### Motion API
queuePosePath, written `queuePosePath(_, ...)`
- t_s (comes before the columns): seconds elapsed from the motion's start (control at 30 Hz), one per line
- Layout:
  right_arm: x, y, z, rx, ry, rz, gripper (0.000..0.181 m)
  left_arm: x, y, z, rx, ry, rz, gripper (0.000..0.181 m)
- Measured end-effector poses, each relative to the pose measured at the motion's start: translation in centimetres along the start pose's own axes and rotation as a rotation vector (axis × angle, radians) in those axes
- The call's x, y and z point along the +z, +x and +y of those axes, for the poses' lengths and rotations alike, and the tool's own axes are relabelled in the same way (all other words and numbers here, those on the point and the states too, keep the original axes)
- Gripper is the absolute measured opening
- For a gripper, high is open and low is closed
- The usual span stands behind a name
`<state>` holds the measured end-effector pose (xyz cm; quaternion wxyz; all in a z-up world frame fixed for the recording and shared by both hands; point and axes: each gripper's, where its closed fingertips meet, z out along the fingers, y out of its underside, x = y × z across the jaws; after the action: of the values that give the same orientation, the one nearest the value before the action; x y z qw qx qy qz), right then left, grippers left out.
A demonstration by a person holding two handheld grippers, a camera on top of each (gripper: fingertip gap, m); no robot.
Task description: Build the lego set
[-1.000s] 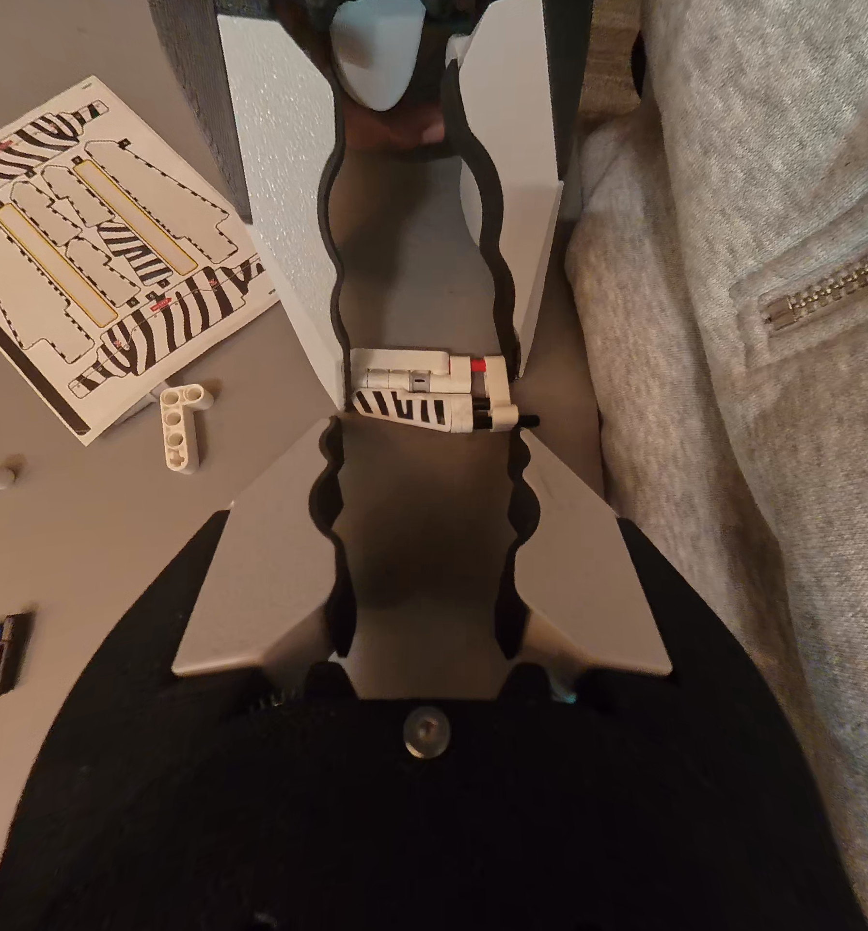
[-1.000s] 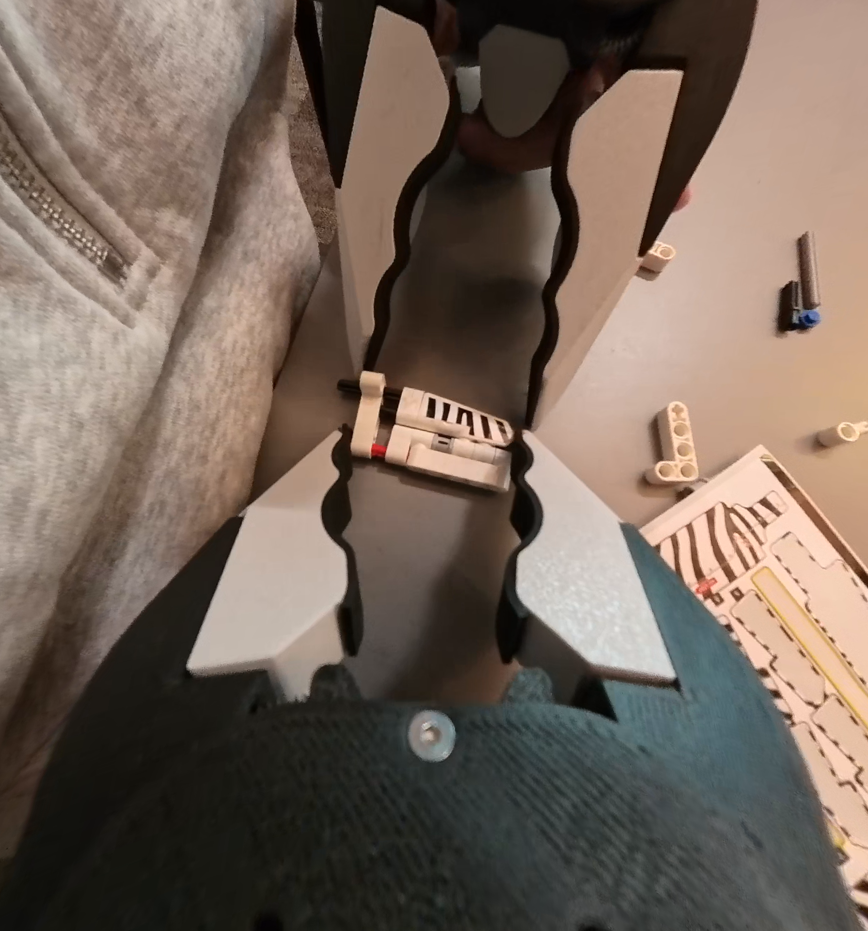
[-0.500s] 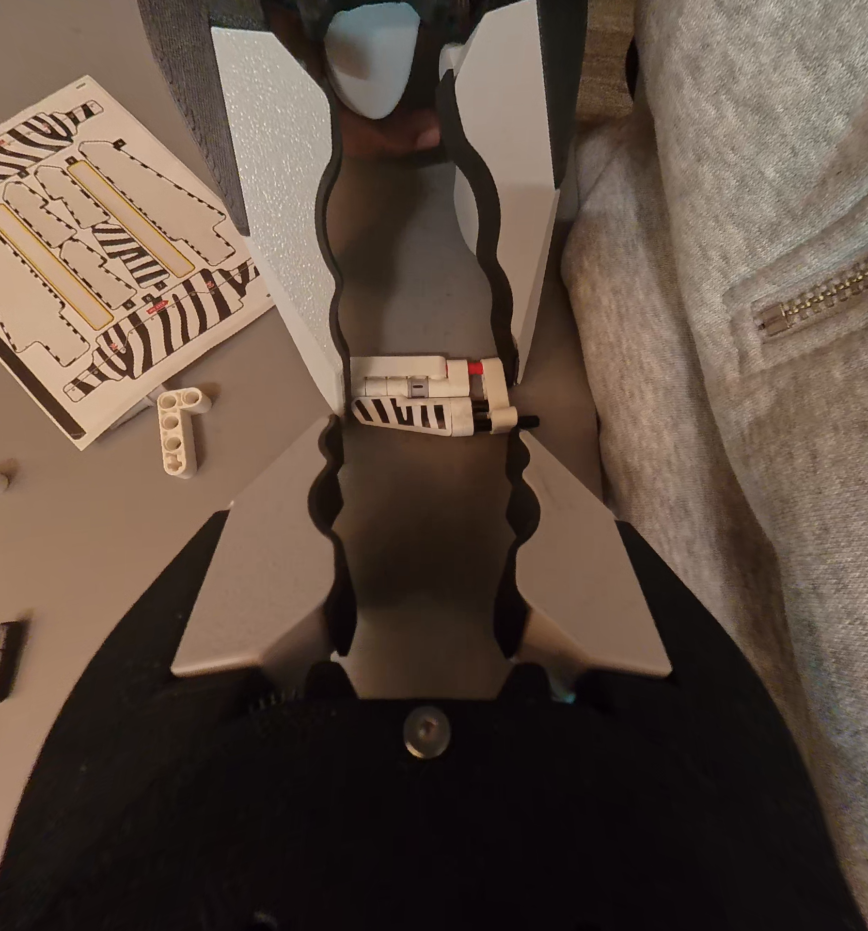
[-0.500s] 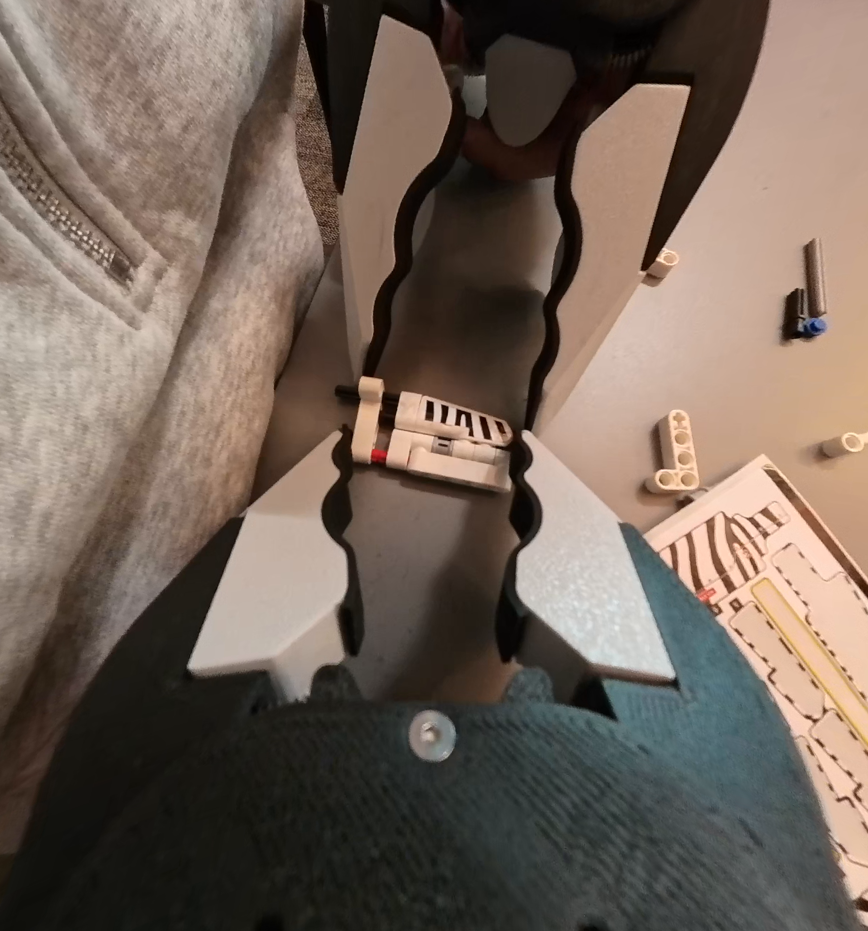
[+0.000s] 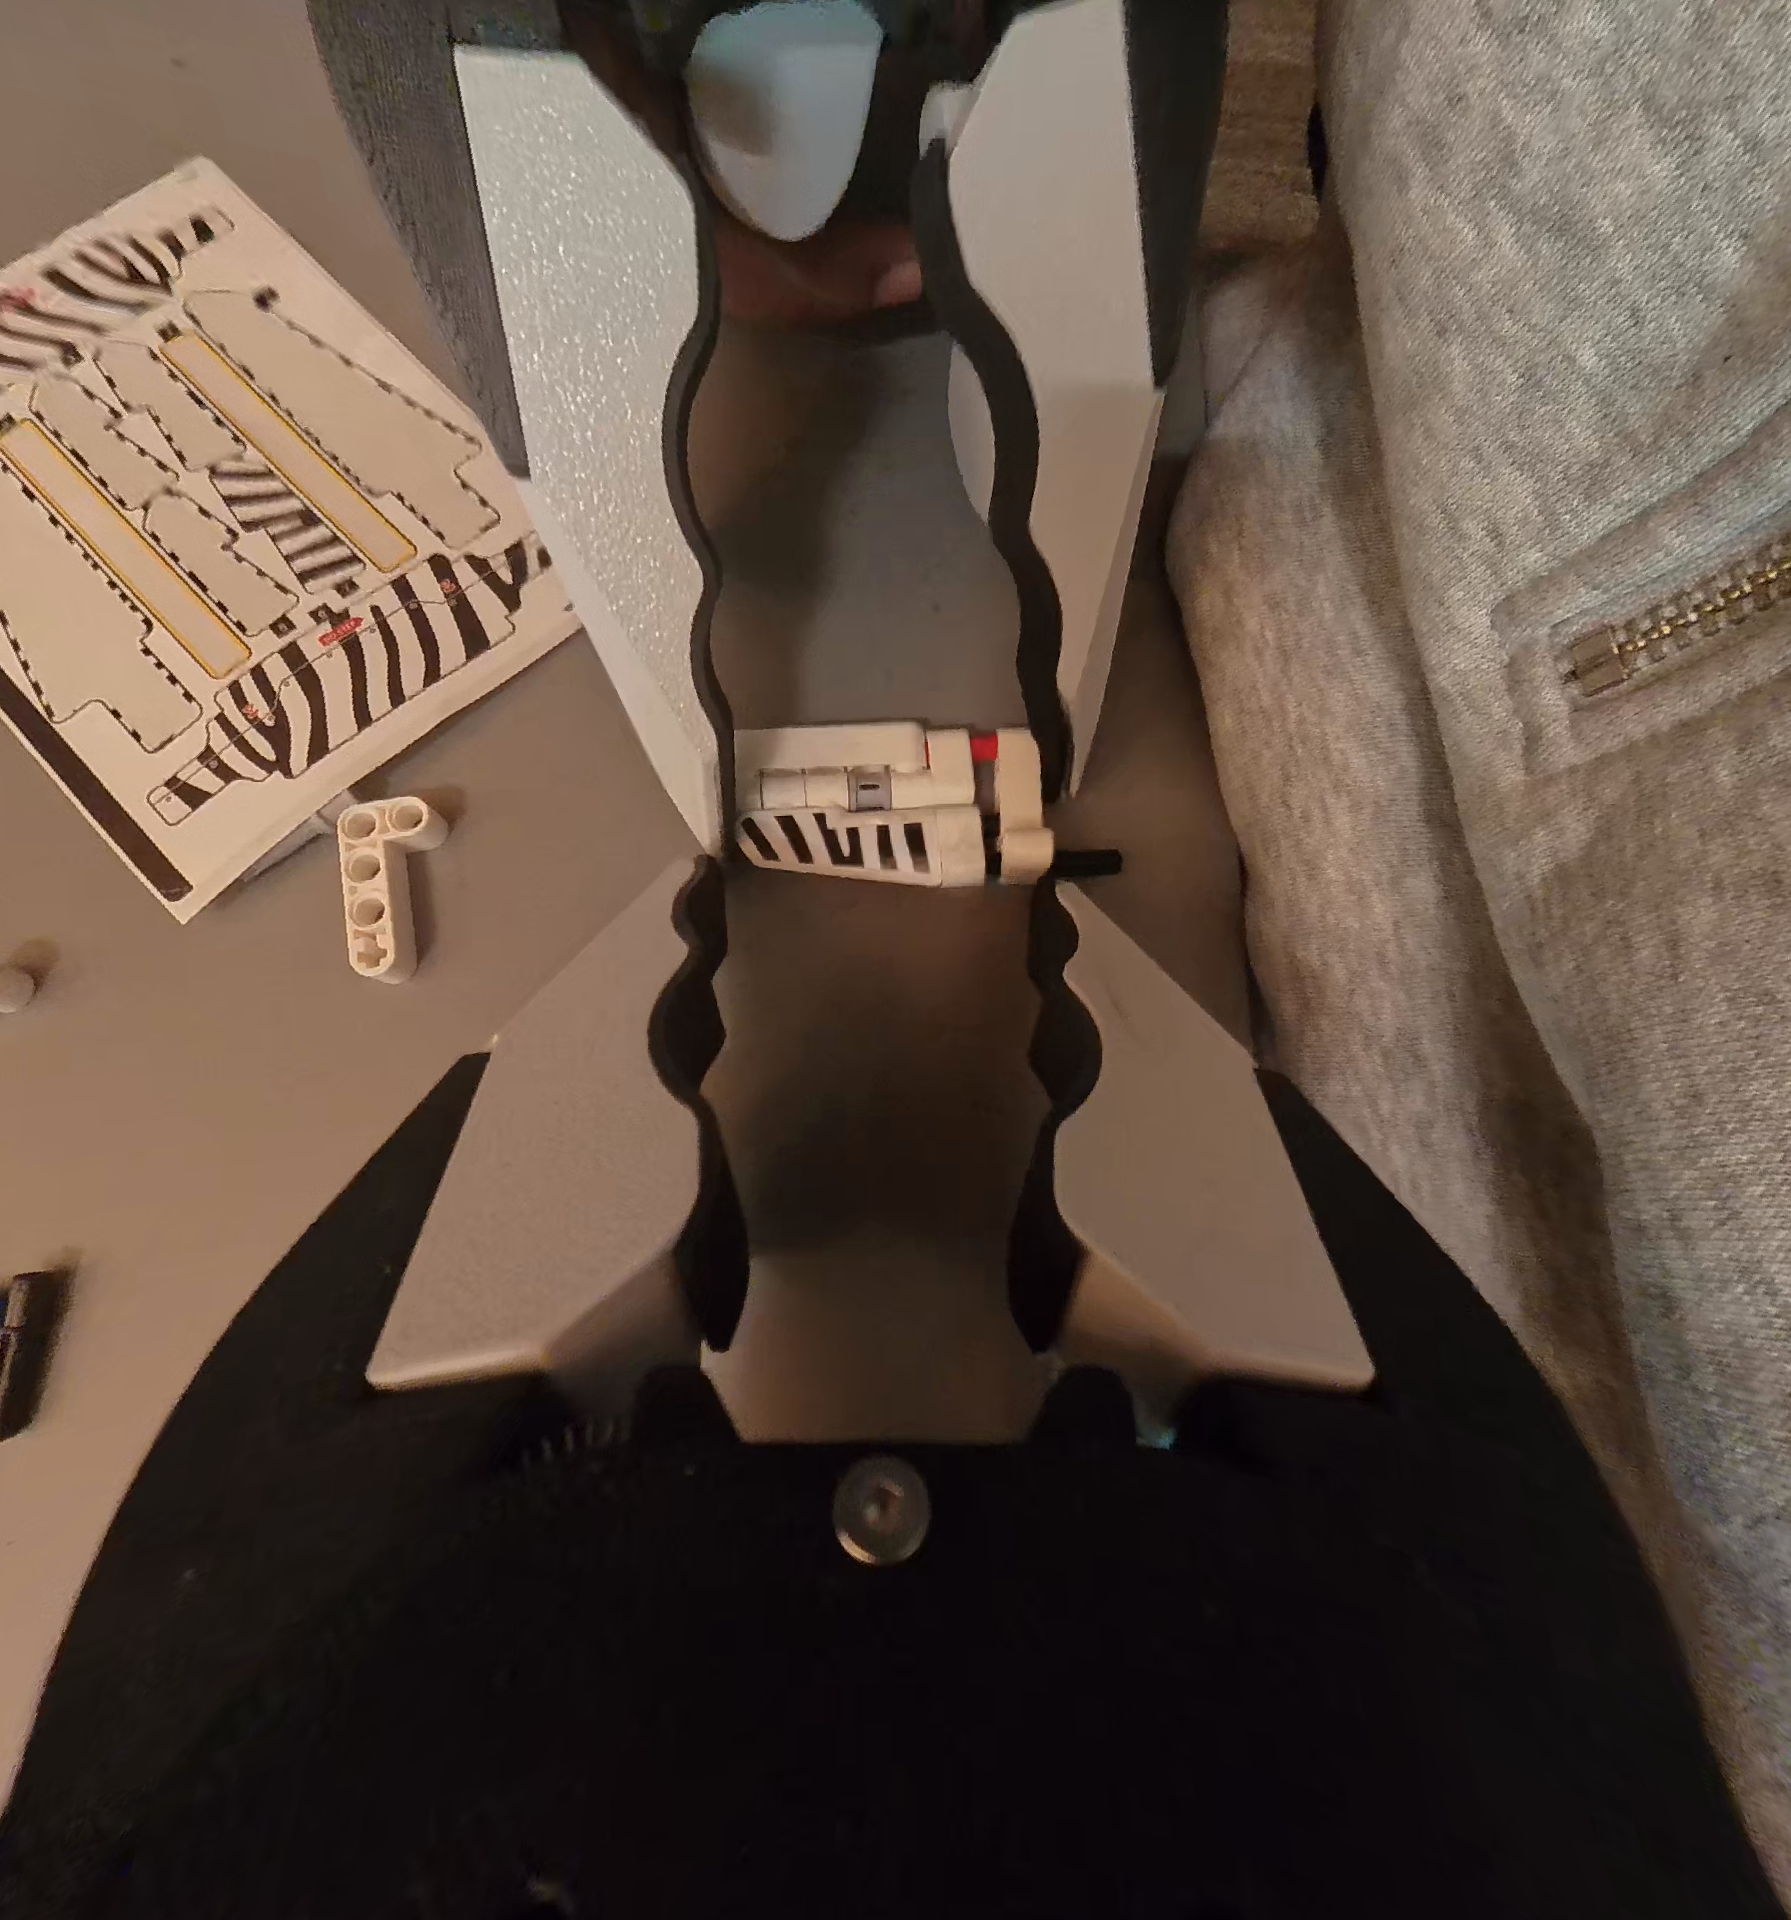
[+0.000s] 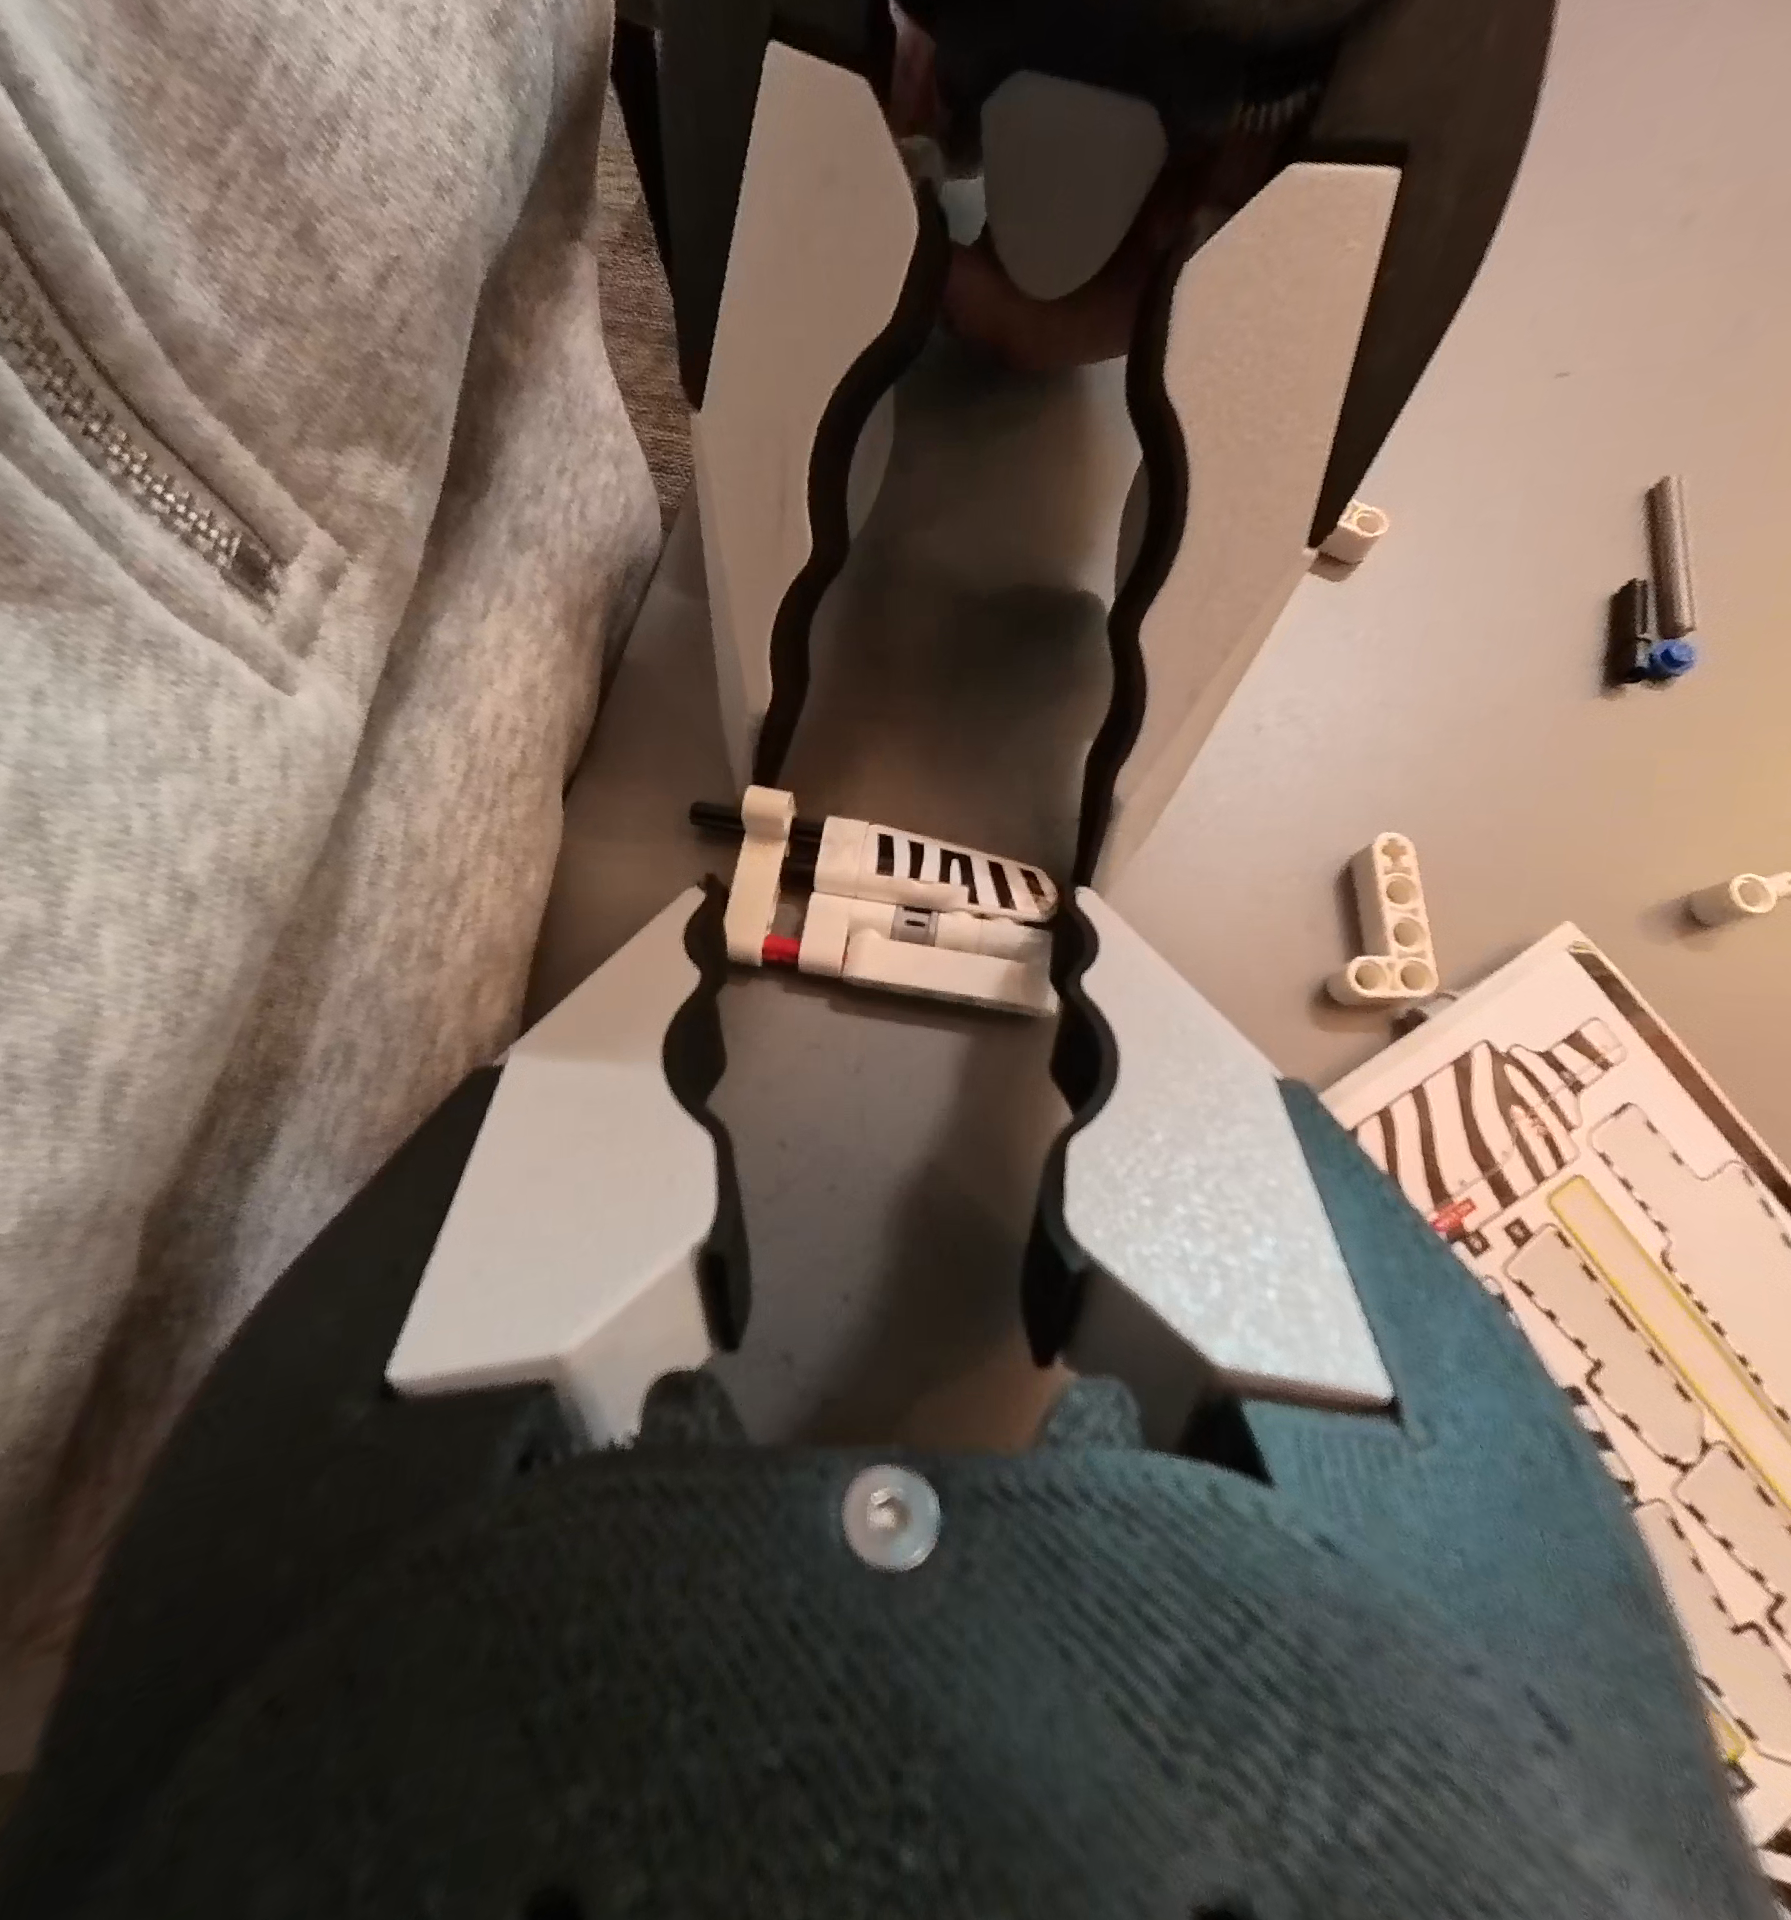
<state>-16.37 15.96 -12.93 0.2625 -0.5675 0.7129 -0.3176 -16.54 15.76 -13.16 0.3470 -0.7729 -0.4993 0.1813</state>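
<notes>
Slippage is the main risk; the assembly [image 5: 870, 800] is caught end to end between two grippers meeting nose to nose, and only fingertips bear on it. The right gripper [image 6: 891, 904] has its jaws closed onto the two ends of the white lower part. The left gripper [image 5: 880, 894] brackets the striped panel with the very ends of its fingers, and whether they truly press on it I cannot tell. A squeeze along the length could push the axle [image 5: 1083, 860] or the red pin [image 5: 984, 746] further in, or pop the end connector off; an uneven pull between the two grippers could twist the panel off its mount; a slack grip would likely drop the lot onto the table [image 5: 195, 1091], close against the grey garment [image 5: 1545, 520], where it could roll out of sight.

The assembly sits between all four fingertips, near the garment; whether it rests on the table or hangs above it is unclear. Its long axis runs crosswise, from jaw to jaw; the axle end points at the garment, and the tapered striped end points toward the sticker sheet [image 5: 195, 540] and the loose beam [image 5: 377, 883].
</notes>
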Motion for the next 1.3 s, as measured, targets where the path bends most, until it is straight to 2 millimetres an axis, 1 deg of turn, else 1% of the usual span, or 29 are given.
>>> queuePosePath(0.03,0.0,0.0,0.0,0.001,0.001,-0.002,0.061,0.0,0.0,0.0,0.001,-0.002,-0.002,0.059)
queuePosePath(0.47,0.0,0.3,-0.1,0.022,0.003,-0.009,0.059,0.0,0.1,0.0,0.007,-0.008,-0.010,0.061)
queuePosePath(0.67,0.1,0.3,0.0,-0.013,-0.002,0.006,0.062,0.0,-0.1,0.1,0.002,-0.007,-0.014,0.061)
queuePosePath(0.7,0.0,0.4,0.1,-0.021,-0.011,0.009,0.063,-0.1,0.0,0.0,0.002,-0.002,-0.012,0.044)
queuePosePath(0.73,-0.1,0.8,0.3,-0.017,-0.028,0.026,0.064,-0.2,-0.1,0.0,-0.003,0.003,-0.019,0.038)
queuePosePath(0.83,-0.5,1.1,0.5,0.014,-0.034,0.015,0.067,-0.1,-0.1,0.1,-0.003,-0.004,-0.016,0.041)
queuePosePath(0.87,-0.5,1.3,0.5,0.008,-0.031,0.024,0.064,-0.1,-0.1,0.1,-0.003,-0.004,-0.016,0.041)
queuePosePath(0.93,-0.5,1.3,0.5,0.003,-0.041,0.025,0.064,-0.2,-0.1,0.1,-0.003,-0.004,-0.016,0.041)
queuePosePath(1.03,-0.7,1.9,0.7,0.015,-0.069,0.062,0.069,-0.2,0.0,0.1,-0.003,-0.004,-0.019,0.042)
queuePosePath(1.17,-1.0,2.1,0.9,0.048,-0.069,0.100,0.073,-0.2,0.0,0.1,0.001,-0.005,-0.021,0.043)
queuePosePath(1.3,-0.9,1.8,0.9,0.073,-0.042,0.112,0.064,-0.2,-0.1,0.1,-0.010,-0.004,-0.017,0.043)
